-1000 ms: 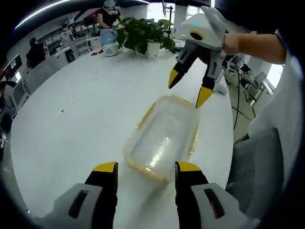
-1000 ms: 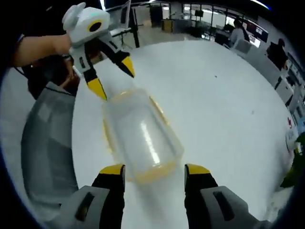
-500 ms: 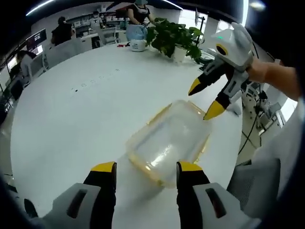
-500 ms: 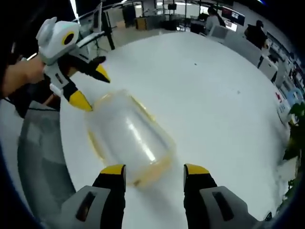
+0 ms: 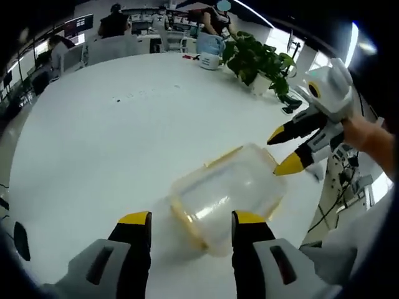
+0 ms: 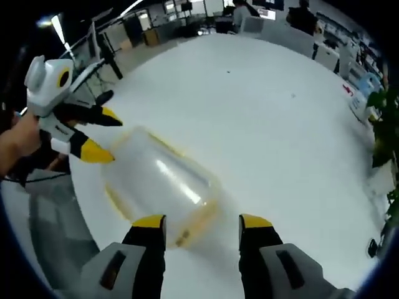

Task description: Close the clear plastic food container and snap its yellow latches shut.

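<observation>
Container (image 5: 227,193), clear with yellow rim, has turned between both grippers' wide-spread fingers (image 5: 136,219).

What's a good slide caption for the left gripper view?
Two open grippers, left and right, flank a clear food container on a white table.

White table (image 5: 93,143) bare around container (image 5: 227,193) — potted plant (image 5: 259,62) well apart

white round table (image 5: 112,137), potted plant (image 5: 259,59), office desks (image 5: 124,43)
</observation>
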`<state>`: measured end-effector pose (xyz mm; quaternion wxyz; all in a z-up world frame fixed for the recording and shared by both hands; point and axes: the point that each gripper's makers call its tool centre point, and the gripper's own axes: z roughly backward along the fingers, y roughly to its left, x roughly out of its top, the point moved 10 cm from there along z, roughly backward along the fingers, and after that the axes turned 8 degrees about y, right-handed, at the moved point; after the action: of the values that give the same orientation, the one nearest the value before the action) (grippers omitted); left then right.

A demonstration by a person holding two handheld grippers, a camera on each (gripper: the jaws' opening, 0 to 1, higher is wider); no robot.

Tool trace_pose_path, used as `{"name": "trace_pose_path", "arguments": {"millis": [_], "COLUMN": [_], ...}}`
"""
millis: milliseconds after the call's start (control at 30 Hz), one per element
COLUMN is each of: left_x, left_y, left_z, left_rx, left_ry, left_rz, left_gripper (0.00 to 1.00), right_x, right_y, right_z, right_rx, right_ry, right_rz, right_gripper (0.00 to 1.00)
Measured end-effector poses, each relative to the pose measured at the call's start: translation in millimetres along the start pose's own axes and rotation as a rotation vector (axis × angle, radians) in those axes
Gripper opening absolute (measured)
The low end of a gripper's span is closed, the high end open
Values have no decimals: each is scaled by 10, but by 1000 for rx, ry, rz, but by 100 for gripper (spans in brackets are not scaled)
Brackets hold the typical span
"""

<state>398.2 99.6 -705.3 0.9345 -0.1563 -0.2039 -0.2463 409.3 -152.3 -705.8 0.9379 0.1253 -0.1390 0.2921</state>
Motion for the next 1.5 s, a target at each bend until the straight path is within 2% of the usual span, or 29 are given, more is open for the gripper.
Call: {"name": "trace_pose_path", "arguments": {"millis": [133, 233, 433, 533, 567, 700, 833, 900, 1033, 1100, 1133, 1167, 1233, 1500], "left_x": [-4, 2, -21, -45, -49, -45, -42, -37, -54, -61, -87, -95, -13, -48], "left_y": [-23, -29, -47, -77, -61, -49, -52, -57, -64, -82, -97, -85, -125, -120], "left_z": [-30, -56, -123, -156, -166, -173, -180, -185, -188, -216, -241, -231, -275, -257], "left_rx": [-30, -34, -67, -120, -119, -137, -144, -140, -147, -144, -137, -144, -132, -137], "left_ry": [14, 17, 49, 68, 64, 77, 82, 84, 72, 51, 56, 70, 87, 55], "left_rz": [94, 109, 165, 199, 217, 228, 225, 220, 226, 271, 269, 257, 251, 256], "left_gripper": [50, 50, 47, 43, 44, 43, 42, 42, 40, 37, 37, 37, 38, 39], "right_x": [5, 6, 2, 7, 4, 2, -7, -11, -27, -2, -12, -1, 10, 21], "right_y": [28, 52, 71, 69, 69, 73, 65, 75, 82, 113, 130, 146, 131, 174], "right_z": [-11, -36, -84, -89, -102, -107, -142, -135, -145, -163, -148, -151, -158, -160], "right_rx": [26, 42, 98, 111, 121, 136, 167, 160, 166, 123, 139, 130, 137, 132], "right_ry": [-4, 1, 6, -1, -1, 6, 4, 0, -17, -55, -23, -25, -17, -10], "right_rz": [-32, -54, -158, -169, -179, -202, -259, -232, -248, -287, -238, -250, -250, -277], "right_gripper": [43, 42, 41, 40, 39, 38, 39, 38, 36, 35, 35, 35, 35, 37]}}
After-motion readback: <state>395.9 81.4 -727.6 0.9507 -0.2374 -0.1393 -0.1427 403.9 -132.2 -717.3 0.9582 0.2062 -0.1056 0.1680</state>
